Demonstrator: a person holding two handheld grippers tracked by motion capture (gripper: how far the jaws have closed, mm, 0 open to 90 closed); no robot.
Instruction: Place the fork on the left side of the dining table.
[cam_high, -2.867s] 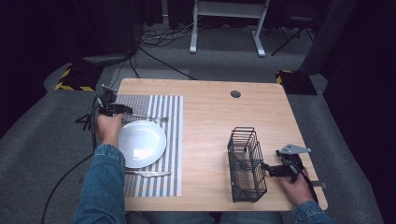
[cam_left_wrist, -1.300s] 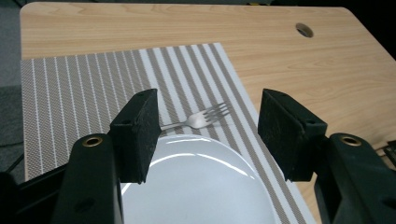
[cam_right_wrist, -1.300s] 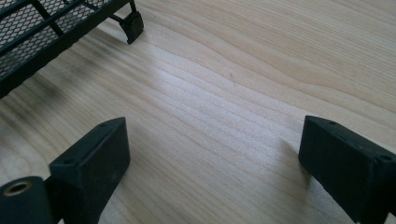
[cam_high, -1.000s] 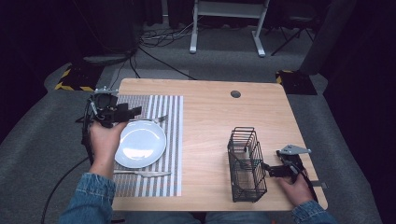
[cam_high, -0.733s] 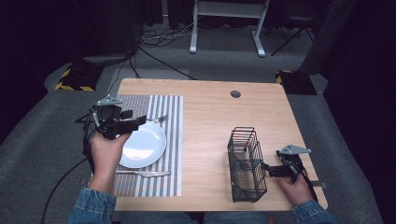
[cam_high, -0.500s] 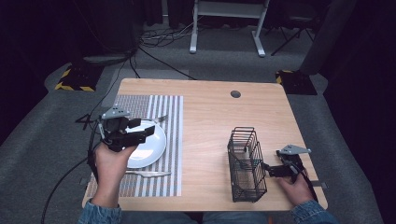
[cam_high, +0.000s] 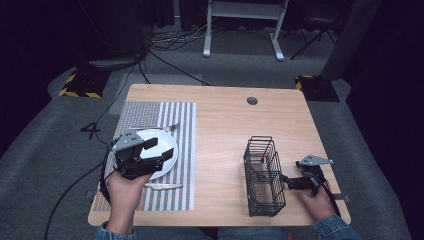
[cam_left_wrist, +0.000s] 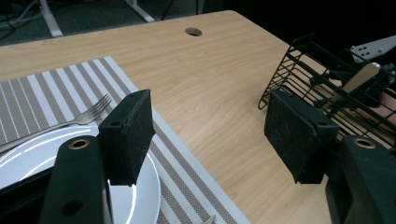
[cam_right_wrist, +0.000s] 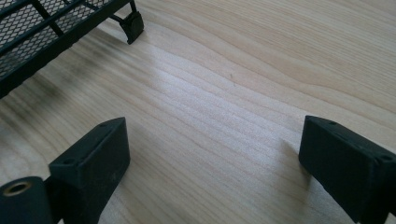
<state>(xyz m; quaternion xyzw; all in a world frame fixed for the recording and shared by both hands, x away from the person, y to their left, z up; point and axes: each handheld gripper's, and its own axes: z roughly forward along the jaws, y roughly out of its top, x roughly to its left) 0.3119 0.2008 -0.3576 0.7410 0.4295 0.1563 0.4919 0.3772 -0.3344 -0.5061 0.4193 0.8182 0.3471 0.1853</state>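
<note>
A white plate (cam_high: 159, 136) (cam_left_wrist: 28, 154) lies on a grey striped placemat (cam_high: 182, 125) at the table's left. A fork (cam_high: 155, 128) (cam_left_wrist: 88, 112) rests at the plate's far rim and a knife (cam_high: 160, 186) lies on its near side. My left gripper (cam_high: 159, 148) (cam_left_wrist: 215, 135) hovers over the plate, pointing right. Its jaws have just been opening and nothing is between them. A black wire basket (cam_high: 264, 175) (cam_left_wrist: 327, 70) stands at the right with a pale utensil (cam_left_wrist: 359, 77) inside. My right gripper (cam_high: 287, 182) (cam_right_wrist: 212, 158) rests open on the wood just right of the basket, empty.
The wooden table (cam_high: 225, 125) has a cable hole (cam_high: 252, 100) near its far edge. Bare wood lies between the placemat and the basket. A person's hands hold both grippers from the near edge.
My left gripper has swung from the placemat's far left corner toward the near side and now sits over the plate, jaws a little wider. The right gripper has stayed put.
</note>
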